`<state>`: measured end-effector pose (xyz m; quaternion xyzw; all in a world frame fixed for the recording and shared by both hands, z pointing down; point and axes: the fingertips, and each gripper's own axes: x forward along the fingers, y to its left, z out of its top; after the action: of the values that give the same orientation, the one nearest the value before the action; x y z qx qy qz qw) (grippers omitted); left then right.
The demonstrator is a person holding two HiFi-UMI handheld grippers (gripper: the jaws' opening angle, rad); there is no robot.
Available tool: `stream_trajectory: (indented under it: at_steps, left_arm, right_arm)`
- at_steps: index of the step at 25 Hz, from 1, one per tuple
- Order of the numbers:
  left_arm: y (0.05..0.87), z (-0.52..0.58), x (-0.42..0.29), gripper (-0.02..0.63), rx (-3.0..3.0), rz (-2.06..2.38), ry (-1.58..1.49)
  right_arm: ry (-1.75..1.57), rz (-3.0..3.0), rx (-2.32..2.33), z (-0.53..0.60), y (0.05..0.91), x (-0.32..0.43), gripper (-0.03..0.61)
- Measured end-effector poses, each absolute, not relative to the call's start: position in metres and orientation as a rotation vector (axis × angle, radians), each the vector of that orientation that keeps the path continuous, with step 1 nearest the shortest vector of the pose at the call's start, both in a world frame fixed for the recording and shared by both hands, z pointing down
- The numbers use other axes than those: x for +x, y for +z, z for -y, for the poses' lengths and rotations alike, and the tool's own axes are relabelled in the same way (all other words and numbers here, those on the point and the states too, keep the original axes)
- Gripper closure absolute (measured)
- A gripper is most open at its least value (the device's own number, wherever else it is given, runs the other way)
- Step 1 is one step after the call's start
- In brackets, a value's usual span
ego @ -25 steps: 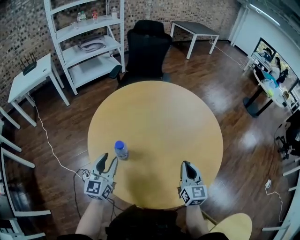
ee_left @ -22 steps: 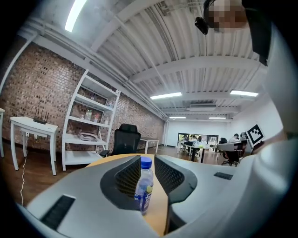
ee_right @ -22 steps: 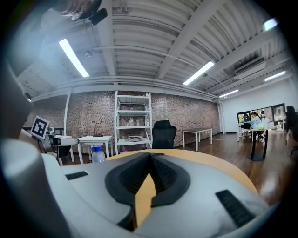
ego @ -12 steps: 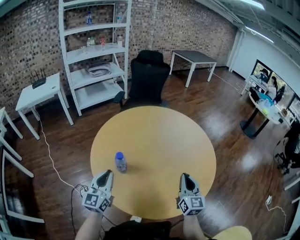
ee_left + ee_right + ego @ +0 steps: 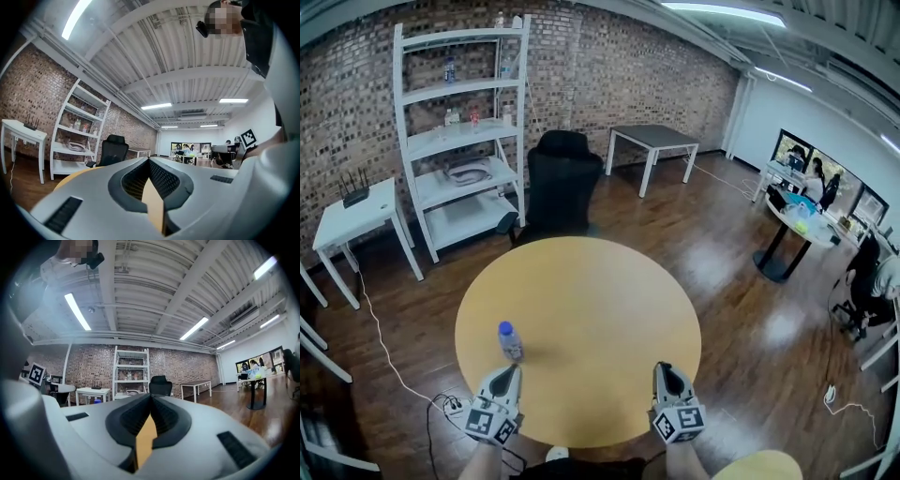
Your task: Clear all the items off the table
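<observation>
A small clear bottle (image 5: 510, 341) with a blue cap stands upright on the left near part of the round yellow table (image 5: 591, 309). My left gripper (image 5: 507, 372) hangs over the table's near edge, just below and a little apart from the bottle, shut with nothing in it. My right gripper (image 5: 667, 370) sits over the near right edge, also shut and empty. In the left gripper view the jaws (image 5: 150, 160) meet tip to tip; the bottle is hidden there. In the right gripper view the jaws (image 5: 151, 397) meet too, and the blue cap (image 5: 97, 401) peeks out at the left.
A black office chair (image 5: 560, 183) stands behind the table, a white shelf unit (image 5: 459, 141) against the brick wall, and a small white side table (image 5: 352, 211) at the left. A grey desk (image 5: 654, 139) is farther back. Cables (image 5: 384, 356) trail on the wooden floor at left. People sit at the far right.
My left gripper's jaws have gone from open to shut, empty. The head camera has tilted up, so more of the room shows. The bottle has stayed in place.
</observation>
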<state>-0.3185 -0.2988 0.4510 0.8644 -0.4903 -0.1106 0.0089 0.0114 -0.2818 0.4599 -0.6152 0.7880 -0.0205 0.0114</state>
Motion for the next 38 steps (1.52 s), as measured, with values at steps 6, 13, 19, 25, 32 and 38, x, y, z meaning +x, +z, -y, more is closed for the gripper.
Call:
stream_trajectory:
  at_steps: [6, 13, 19, 25, 32, 38]
  left_arm:
    - [0.447, 0.303, -0.293, 0.612, 2.745, 1.408, -0.367]
    - [0.438, 0.306, -0.279, 0.612, 2.811, 1.386, -0.338]
    - [0.439, 0.311, -0.269, 0.612, 2.843, 1.34, -0.303]
    - [0.441, 0.324, -0.261, 0.612, 2.835, 1.277, -0.323]
    - [0.442, 0.332, -0.224, 0.612, 2.885, 1.091, -0.318]
    - [0.438, 0.337, -0.144, 0.612, 2.984, 0.743, -0.271]
  right_arm:
    - [-0.01, -2.43, -1.945, 0.276, 0.451, 0.026, 0.577]
    - [0.003, -2.417, -1.959, 0.272, 0.448, 0.034, 0.577]
    - [-0.003, -2.387, -1.998, 0.27, 0.449, 0.039, 0.577]
    - [0.005, -2.357, -2.061, 0.266, 0.446, 0.047, 0.577]
    - [0.014, -2.218, -2.172, 0.231, 0.445, 0.074, 0.577]
    - [0.034, -1.937, -2.421, 0.168, 0.442, 0.126, 0.577]
